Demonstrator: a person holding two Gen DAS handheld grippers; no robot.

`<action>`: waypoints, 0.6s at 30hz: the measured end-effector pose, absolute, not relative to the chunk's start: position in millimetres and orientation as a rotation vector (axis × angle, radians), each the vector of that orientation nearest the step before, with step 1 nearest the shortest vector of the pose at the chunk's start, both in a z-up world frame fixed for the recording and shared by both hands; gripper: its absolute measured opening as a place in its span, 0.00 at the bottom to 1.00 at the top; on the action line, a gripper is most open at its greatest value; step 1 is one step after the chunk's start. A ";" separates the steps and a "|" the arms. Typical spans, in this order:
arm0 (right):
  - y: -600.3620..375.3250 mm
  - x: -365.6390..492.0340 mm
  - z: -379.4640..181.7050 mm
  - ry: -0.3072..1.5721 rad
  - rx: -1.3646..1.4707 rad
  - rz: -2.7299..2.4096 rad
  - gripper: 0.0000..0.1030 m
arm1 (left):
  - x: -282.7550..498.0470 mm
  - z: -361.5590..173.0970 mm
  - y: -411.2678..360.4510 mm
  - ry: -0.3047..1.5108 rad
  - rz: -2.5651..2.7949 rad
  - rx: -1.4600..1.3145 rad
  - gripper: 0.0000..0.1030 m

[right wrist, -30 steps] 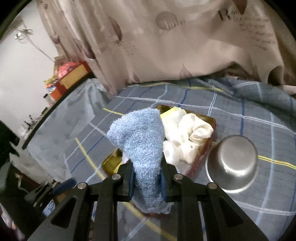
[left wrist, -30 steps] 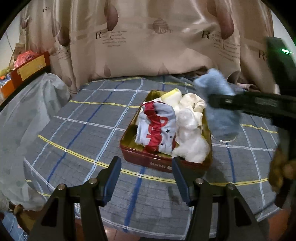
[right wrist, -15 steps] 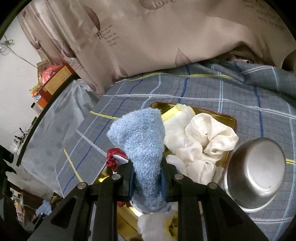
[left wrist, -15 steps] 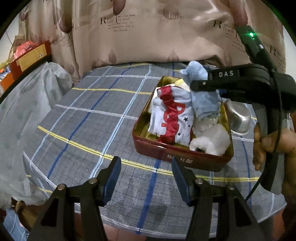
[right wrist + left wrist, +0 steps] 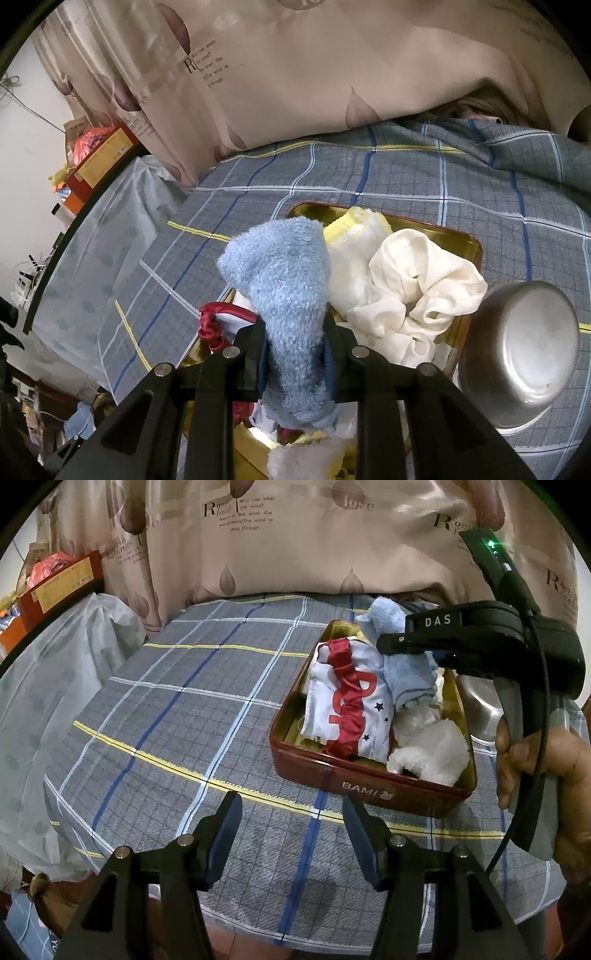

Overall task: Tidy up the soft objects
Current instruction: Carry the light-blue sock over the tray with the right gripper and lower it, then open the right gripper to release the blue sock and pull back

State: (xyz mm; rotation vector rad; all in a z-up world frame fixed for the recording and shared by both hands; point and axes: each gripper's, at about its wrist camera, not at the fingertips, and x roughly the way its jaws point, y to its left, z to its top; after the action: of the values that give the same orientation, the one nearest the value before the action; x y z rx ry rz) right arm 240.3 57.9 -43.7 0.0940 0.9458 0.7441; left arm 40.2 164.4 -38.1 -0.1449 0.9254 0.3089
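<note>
A fluffy blue sock [image 5: 288, 295] is pinched between the pads of my right gripper [image 5: 293, 354], which holds it over the red tin [image 5: 369, 786] with a gold inside. In the left wrist view the same blue sock [image 5: 406, 672] hangs from the right gripper [image 5: 384, 642] above the tin's middle. The tin holds a white cloth with red letters [image 5: 347, 705], a fluffy white item [image 5: 432, 753], a cream cloth [image 5: 413, 291] and a yellow-edged cloth [image 5: 354, 236]. My left gripper [image 5: 291, 830] stands open above the bare tablecloth, in front of the tin.
A steel bowl [image 5: 524, 347] lies upside down just right of the tin. The table wears a grey checked cloth [image 5: 192, 716] and a beige curtain [image 5: 295, 535] hangs behind it. A person's hand [image 5: 535, 757] grips the right tool. Boxes [image 5: 55, 579] sit at far left.
The right gripper has carried the blue sock left and down, from beside the tin to over its contents. The left gripper has shifted a little, so the tin now sits further right.
</note>
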 end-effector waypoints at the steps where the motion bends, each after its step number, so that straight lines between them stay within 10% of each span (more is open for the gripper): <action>1: 57.8 240.0 -43.4 0.945 0.094 0.744 0.23 | 40.2 -38.6 164.6 0.927 0.309 -0.146 0.56; 18: 26.6 213.0 -5.1 0.757 0.153 0.797 0.58 | 41.8 -43.6 165.3 0.931 0.315 -0.130 0.56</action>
State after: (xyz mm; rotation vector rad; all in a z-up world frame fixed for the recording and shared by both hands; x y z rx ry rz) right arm 213.0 26.6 -5.1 0.1531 0.7568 0.7966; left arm 41.8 165.3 -43.6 -0.1296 0.9312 0.3147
